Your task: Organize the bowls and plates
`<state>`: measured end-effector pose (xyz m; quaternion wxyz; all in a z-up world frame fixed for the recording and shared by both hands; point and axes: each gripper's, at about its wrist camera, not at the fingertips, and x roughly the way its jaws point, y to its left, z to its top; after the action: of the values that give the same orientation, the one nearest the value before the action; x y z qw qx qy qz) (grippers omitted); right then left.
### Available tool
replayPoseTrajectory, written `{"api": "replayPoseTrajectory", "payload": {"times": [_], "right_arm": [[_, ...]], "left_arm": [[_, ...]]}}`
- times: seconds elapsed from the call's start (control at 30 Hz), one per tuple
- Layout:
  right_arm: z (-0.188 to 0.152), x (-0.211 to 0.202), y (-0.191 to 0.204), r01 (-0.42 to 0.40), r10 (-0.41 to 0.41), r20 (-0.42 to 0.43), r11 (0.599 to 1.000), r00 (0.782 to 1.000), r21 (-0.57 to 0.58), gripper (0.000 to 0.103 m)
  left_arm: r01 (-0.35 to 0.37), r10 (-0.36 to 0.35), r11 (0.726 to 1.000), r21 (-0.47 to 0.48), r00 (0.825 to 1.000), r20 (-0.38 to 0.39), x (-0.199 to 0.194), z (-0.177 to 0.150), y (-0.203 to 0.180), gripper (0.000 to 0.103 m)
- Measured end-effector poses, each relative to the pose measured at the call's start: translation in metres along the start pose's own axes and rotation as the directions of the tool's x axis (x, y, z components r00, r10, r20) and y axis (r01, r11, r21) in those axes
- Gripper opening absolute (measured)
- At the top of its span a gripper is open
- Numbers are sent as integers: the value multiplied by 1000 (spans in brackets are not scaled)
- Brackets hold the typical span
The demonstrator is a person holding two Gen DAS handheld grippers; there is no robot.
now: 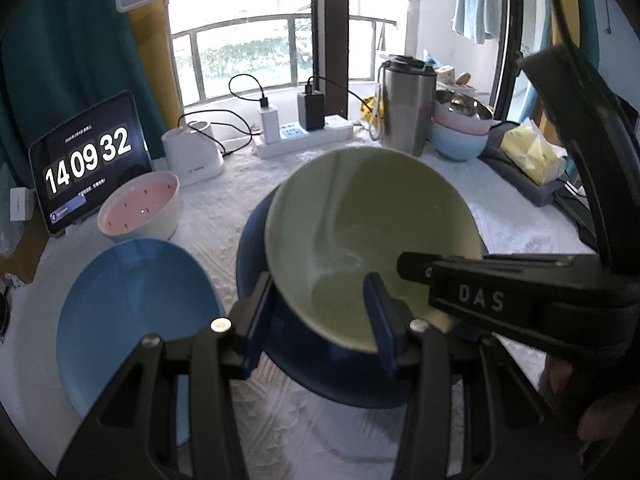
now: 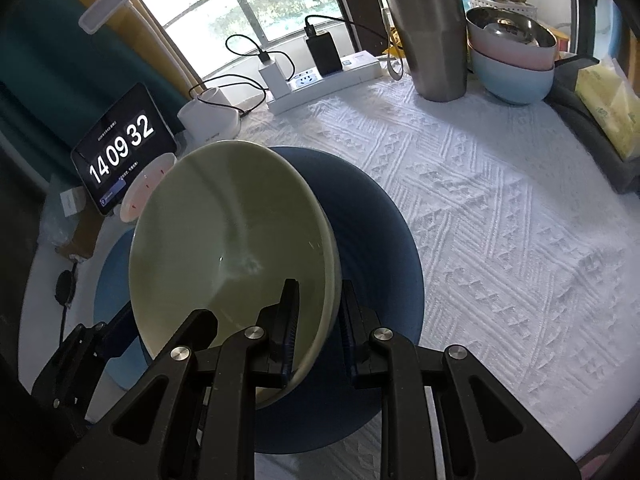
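Desk (image 2: 500, 208) under a white textured cloth is my biggest surface; its right half is bare, so that is where I have room to swing. Back edge is crowded: tablet clock (image 2: 124, 148), white power strip (image 2: 320, 80) with chargers, steel tumbler (image 2: 428, 36), and a nested stack of pale blue, pink and steel bowls (image 2: 512, 60), so I'd avoid pushing anything rearward. Large dark blue ribbed plate (image 2: 372, 240) sits flat mid-desk, my guess the stacking base. Light blue flat plate (image 1: 132, 320) lies just left of it, apart from it as far as I can tell. Pale green ceramic bowl (image 2: 224, 240) is tilted up over the dark plate, lifted on my side, with the far rim down toward the plate; whether it touches, I cannot tell. My right gripper (image 2: 316, 312) has its jaws clamped on the bowl's near rim, one pad inside, one outside, which explains the tilt: a single edge grip lets the far side hang. My left gripper (image 1: 320, 312) straddles the bowl's lower edge with jaws partly apart; whether the pads press on it I cannot tell. Small white bowl with pink inside (image 1: 140, 212) sits back-left by the tablet, clear of my path. Tight spot is between the two grippers at the bowl rim; the right one crosses close over the left.
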<state>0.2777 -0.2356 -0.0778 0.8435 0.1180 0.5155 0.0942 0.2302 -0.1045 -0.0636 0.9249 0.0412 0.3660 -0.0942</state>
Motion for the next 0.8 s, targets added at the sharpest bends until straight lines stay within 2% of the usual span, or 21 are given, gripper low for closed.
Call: {"api": "replayPoseTrajectory", "payload": {"times": [0.2, 0.3, 0.47, 0.8], "right_arm": [[0, 1, -3, 26, -26, -9, 1000, 1000, 13, 23], [0, 0, -4, 24, -24, -5, 1000, 1000, 11, 32], [3, -13, 3, 29, -28, 45, 999, 999, -23, 32], [4, -16, 4, 50, -50, 52, 999, 997, -10, 32]], "left_arm": [[17, -17, 1000, 16, 1000, -3, -3, -2, -1, 47], [24, -24, 999, 34, 1000, 12, -7, -1, -3, 47], [3, -3, 1000, 19, 1000, 8, -6, -1, 7, 47], [-5, 5, 1000, -15, 1000, 27, -17, 3, 24, 48]]}}
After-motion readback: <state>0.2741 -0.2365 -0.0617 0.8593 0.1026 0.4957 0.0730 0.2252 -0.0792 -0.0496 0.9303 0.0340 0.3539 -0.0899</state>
